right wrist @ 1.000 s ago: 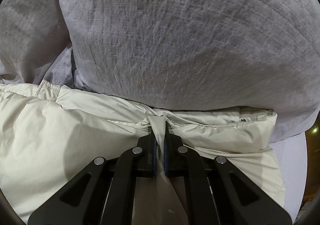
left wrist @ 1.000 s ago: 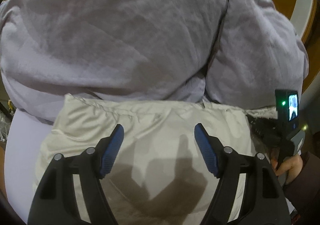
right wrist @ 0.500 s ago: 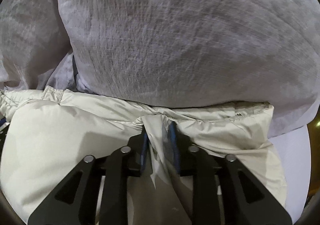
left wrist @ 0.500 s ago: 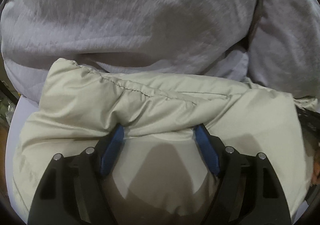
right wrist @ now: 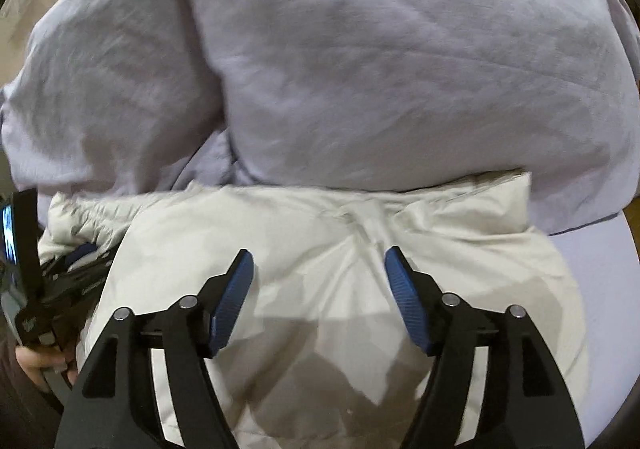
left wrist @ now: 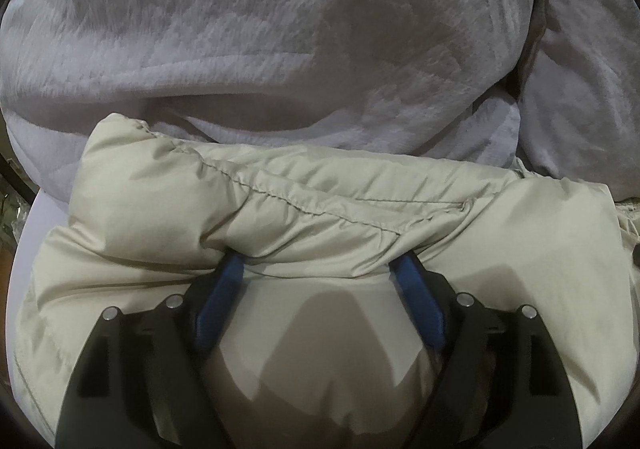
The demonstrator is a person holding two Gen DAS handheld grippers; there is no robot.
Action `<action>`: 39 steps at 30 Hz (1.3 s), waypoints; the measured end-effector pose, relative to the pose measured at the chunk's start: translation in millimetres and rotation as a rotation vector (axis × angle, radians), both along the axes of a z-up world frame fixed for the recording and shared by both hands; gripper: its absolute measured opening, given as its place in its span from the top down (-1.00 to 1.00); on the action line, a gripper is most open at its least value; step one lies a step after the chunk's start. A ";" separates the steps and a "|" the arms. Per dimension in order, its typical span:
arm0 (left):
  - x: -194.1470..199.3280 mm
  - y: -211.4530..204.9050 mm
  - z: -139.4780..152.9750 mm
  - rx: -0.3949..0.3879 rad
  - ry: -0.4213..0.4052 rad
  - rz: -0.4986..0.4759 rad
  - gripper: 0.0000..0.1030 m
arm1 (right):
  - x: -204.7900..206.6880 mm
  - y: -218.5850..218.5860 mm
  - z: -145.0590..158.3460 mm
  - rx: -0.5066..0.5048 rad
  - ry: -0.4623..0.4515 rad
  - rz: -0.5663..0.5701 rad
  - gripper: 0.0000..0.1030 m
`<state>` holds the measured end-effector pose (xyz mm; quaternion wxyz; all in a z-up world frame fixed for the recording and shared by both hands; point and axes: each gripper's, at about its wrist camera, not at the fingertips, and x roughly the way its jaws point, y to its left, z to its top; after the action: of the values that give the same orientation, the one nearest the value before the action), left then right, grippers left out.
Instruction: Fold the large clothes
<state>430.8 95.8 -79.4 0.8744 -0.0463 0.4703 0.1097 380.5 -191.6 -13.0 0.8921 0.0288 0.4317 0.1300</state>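
Right now your left gripper (left wrist: 320,273) has its fingers (left wrist: 218,309) spread wide apart, their blue tips tucked under a puffy roll of the cream jacket (left wrist: 320,209); the roll lies across both tips while smoother jacket fabric fills the gap between them. Your right gripper (right wrist: 319,273) also has its fingers (right wrist: 404,301) spread apart, holding nothing, and they hover over the jacket (right wrist: 320,233), with a pinched crease of fabric just ahead of the gap. The jacket lies bundled on the bed, its far edge touching the grey pillows (left wrist: 280,41). It looks padded and shiny, with a stitched seam running across the roll and soft wrinkles around it. In the right view, the pillows (right wrist: 360,69) bulge over its far edge, and pale lilac sheet (right wrist: 600,289) shows to the right.
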 end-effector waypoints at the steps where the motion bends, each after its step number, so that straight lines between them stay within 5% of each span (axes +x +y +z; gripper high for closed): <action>1: 0.8 -0.5 -1.0 0.000 -0.001 0.000 -0.54 | -1.5 3.9 -2.6 -0.006 -0.001 0.005 -0.43; 22: 15.4 9.7 -18.7 -0.001 -0.019 0.014 -0.59 | 27.1 55.1 -58.2 -0.103 -0.034 -0.054 -0.76; 34: -11.9 27.6 13.6 -0.008 -0.064 0.004 -0.58 | 13.9 -0.3 -21.2 -0.100 -0.056 -0.111 -0.74; 39: -14.1 44.1 14.2 0.020 -0.061 0.049 -0.58 | 18.6 -18.6 -29.4 -0.133 -0.044 -0.152 -0.74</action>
<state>416.7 139.8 -65.2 0.8857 -0.0524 0.4412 0.1345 399.1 -210.2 -42.4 0.9086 -0.0006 0.4164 0.0336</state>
